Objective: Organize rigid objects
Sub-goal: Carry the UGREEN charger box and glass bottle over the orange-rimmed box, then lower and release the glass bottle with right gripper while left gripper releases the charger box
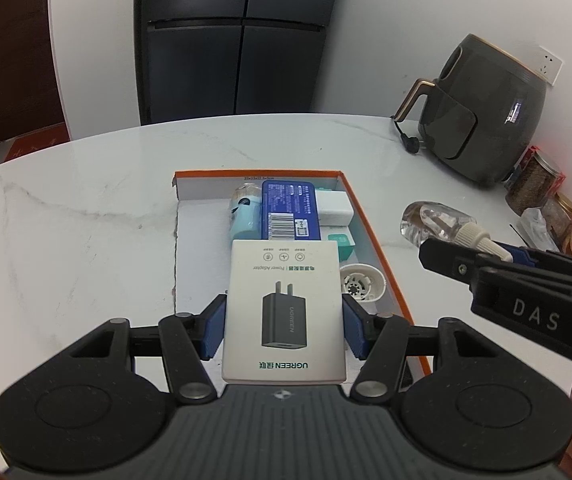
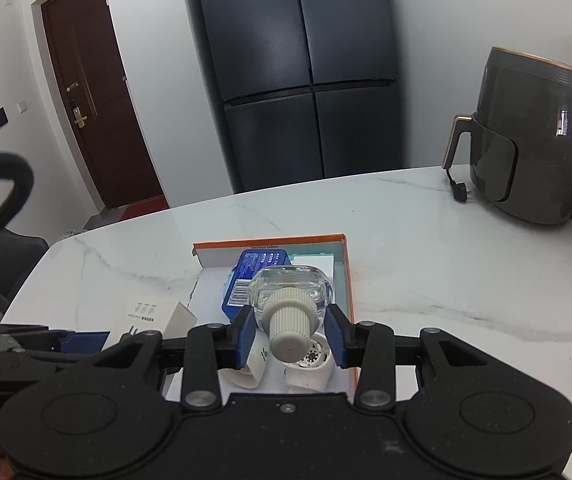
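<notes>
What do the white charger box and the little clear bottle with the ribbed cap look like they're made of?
White charger box: likely matte printed cardboard, with flat faces and crisp edges. Clear bottle: glass or hard clear plastic; see-through with bright glints. Its ribbed cap: dull off-white plastic, by the moulded ridges.

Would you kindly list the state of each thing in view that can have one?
Left claw: shut on the white adapter box, held over the tray.
Right claw: shut on the clear bottle, cap on, cap toward the camera.
Orange-rimmed tray: open, partly filled.
Blue box: lying flat in the tray.
Fridge: doors closed.
</notes>
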